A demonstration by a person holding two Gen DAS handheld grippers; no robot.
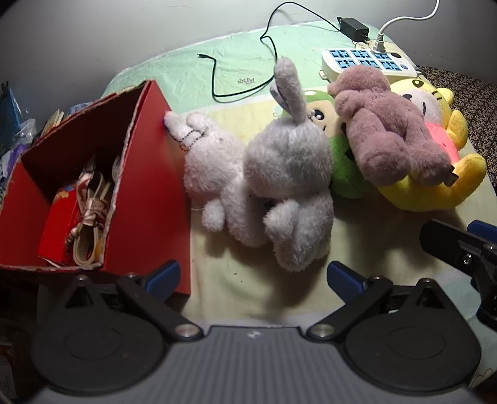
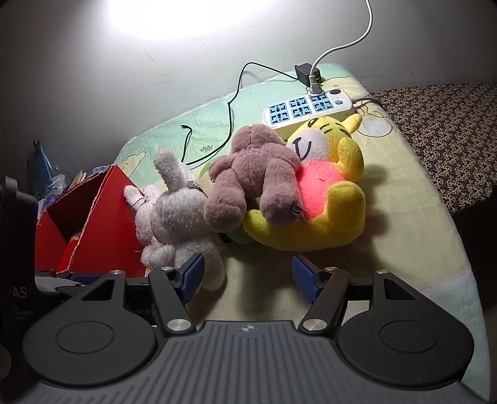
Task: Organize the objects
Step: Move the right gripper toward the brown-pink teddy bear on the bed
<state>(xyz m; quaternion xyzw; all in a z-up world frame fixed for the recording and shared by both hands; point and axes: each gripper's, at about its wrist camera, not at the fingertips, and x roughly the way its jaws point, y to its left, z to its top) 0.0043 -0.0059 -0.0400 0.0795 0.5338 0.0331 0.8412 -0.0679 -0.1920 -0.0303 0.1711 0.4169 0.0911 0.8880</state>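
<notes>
Both the left tongs and the right tongs hang open and empty just short of the grey plush rabbit, which lies beside the red box; it looks light and squashy, best pinched round its plump body.

dim room | glare on wall | fisheye-bent edges | soft shadows
</notes>
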